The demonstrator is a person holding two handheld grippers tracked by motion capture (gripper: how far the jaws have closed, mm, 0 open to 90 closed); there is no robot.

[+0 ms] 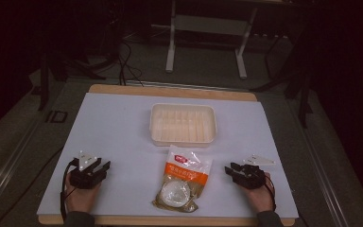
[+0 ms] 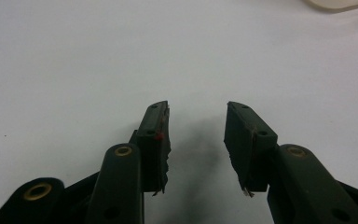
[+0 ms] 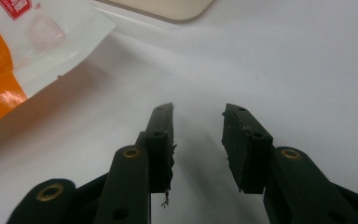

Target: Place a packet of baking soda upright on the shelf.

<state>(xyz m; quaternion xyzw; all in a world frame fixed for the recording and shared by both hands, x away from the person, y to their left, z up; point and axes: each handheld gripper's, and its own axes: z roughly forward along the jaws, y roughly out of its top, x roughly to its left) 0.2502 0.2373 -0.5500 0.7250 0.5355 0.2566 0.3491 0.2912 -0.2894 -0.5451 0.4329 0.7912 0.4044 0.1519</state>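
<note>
In the high view, the food pouch (image 1: 183,178), orange and white with a clear window over a pale round piece, lies flat at the lower centre of the frame on the white-covered bench (image 1: 113,127). Just above it, at centre, sits the cream plastic tray (image 1: 183,124). The left claw (image 1: 100,166) rests at lower left and the right claw (image 1: 230,170) at lower right, each well apart from the pouch.

In the left gripper view, the left claw (image 2: 197,109) is spread with bare bench between its jaws; the tray's corner (image 2: 335,3) shows at upper right.

In the right gripper view, the right claw (image 3: 197,112) is spread, pinching nothing. The pouch (image 3: 23,51) lies at upper left, the tray (image 3: 168,8) at top centre.
</note>
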